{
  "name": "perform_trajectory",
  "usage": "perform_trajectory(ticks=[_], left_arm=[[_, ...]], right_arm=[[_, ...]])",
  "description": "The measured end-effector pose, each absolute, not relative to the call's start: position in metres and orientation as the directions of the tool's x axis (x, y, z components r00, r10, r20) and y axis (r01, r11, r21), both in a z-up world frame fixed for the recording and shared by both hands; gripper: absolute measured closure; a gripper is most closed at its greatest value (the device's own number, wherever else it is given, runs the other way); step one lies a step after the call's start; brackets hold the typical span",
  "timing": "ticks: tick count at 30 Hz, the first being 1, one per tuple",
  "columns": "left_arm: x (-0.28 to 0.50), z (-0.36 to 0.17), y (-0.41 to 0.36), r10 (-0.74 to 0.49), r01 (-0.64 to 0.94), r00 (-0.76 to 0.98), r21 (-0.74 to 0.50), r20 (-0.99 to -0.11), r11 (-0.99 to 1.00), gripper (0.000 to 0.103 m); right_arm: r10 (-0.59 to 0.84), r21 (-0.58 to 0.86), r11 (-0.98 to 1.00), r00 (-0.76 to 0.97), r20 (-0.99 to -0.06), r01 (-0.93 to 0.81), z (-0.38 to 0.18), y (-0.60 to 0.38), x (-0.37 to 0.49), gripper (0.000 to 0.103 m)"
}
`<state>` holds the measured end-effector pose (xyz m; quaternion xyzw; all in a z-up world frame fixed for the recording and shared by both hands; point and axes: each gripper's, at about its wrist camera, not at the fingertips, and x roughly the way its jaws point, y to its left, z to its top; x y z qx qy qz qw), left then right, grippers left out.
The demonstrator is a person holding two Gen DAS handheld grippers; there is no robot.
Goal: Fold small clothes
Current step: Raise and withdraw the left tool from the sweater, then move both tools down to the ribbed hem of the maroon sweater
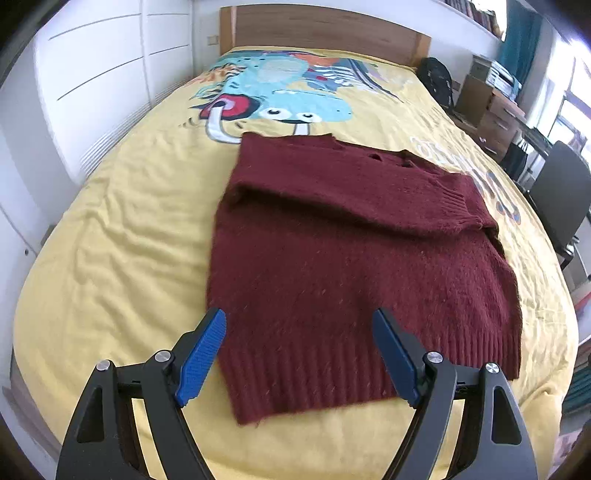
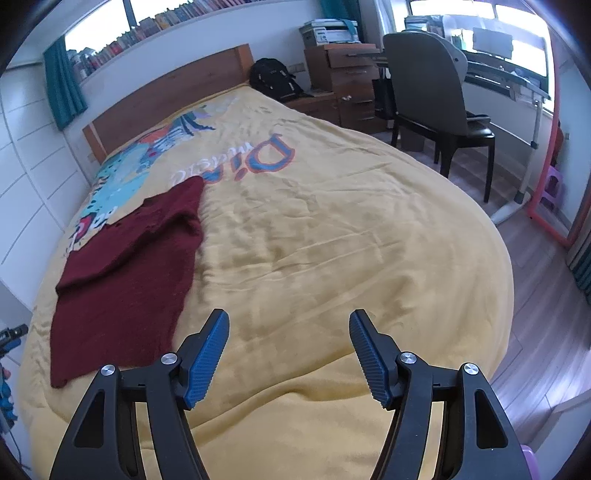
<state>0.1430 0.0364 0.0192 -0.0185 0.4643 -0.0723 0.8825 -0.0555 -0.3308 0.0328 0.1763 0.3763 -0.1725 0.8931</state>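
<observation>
**A:** What can't you make out from where you're holding them?

**B:** The maroon sweater [image 1: 332,258] has a sleeve folded across its chest, so whatever lies under that fold is hidden from you. Its far right side drops out of sight behind the cuff. In your right wrist view the sweater [image 2: 125,273] sits at the far left, and the neckline is too small to read. Small holes or buttons show near the collar; you can't tell which.

**A:** Where is it, and how much room do you have?

**B:** It lies flat on the yellow bedspread [image 1: 129,240], ribbed hem toward you, collar toward the wooden headboard [image 1: 325,29]. Bare bedspread [image 2: 332,240] spreads wide on its right side. The bed's right edge falls away to wood floor [image 2: 535,295], with a dark chair [image 2: 428,92] near that side. White cupboards [image 1: 92,74] run close along the left edge.

**A:** And your grippers?

**B:** Your left gripper [image 1: 299,321] stands wide apart over the hem, nothing between the blue pads [image 1: 201,358], not touching the knit as far as you can see. Your right gripper [image 2: 290,321] is also spread, empty, above bare bedspread, well apart from the sweater.

**A:** Any containers?

**B:** A drawer unit [image 2: 343,74] stands by the desk, drawers closed; its contents are hidden.
</observation>
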Motion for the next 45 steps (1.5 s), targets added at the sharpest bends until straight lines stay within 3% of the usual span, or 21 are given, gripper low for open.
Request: perform_trajectory(ticks=[10, 26, 45], left_arm=[[0.097, 0.020, 0.078, -0.099, 0.051, 0.574, -0.085, -0.813, 0.995, 0.026], [0.049, 0.011, 0.153, -0.074, -0.118, 0.563, -0.169, -0.823, 0.978, 0.026], [0.079, -0.030, 0.137, -0.107, -0.127, 0.464, -0.186, -0.879, 0.974, 0.026]], right_arm=[[-0.152, 0.176, 0.902, 0.673, -0.724, 0.393, 0.042, -0.313, -0.068, 0.034], [-0.074, 0.183, 0.932, 0.660, -0.748, 0.313, 0.031, -0.291, -0.059, 0.029], [0.038, 0.215, 0.944, 0.565, -0.824, 0.249, -0.014, -0.272, -0.007, 0.029]])
